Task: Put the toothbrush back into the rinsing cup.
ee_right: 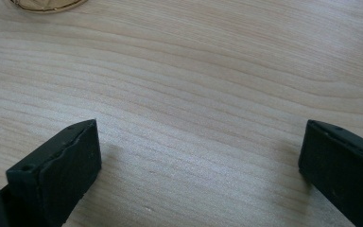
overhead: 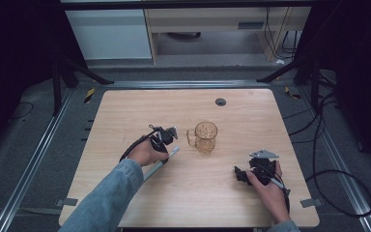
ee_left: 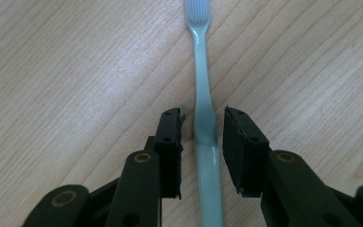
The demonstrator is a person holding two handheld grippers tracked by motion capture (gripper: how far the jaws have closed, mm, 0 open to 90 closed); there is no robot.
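A pale green toothbrush (ee_left: 201, 61) lies flat on the wooden table (overhead: 232, 111), bristle head pointing away from my left gripper (ee_left: 203, 116). That gripper is open, its jaws straddling the handle with a narrow gap on each side. In the high view the left gripper (overhead: 165, 147) sits left of an amber glass mug (overhead: 206, 137), and the toothbrush (overhead: 153, 169) runs out below the hand. My right gripper (overhead: 239, 175) rests low near the table's front right, jaws wide open over bare wood (ee_right: 201, 130). The mug's base (ee_right: 47, 4) shows at the top left of the right gripper view.
A small dark round grommet (overhead: 221, 101) sits in the table near its far edge. Cables (overhead: 319, 159) trail over the floor to the right. Metal frame legs (overhead: 77, 72) and cabinets stand behind the table.
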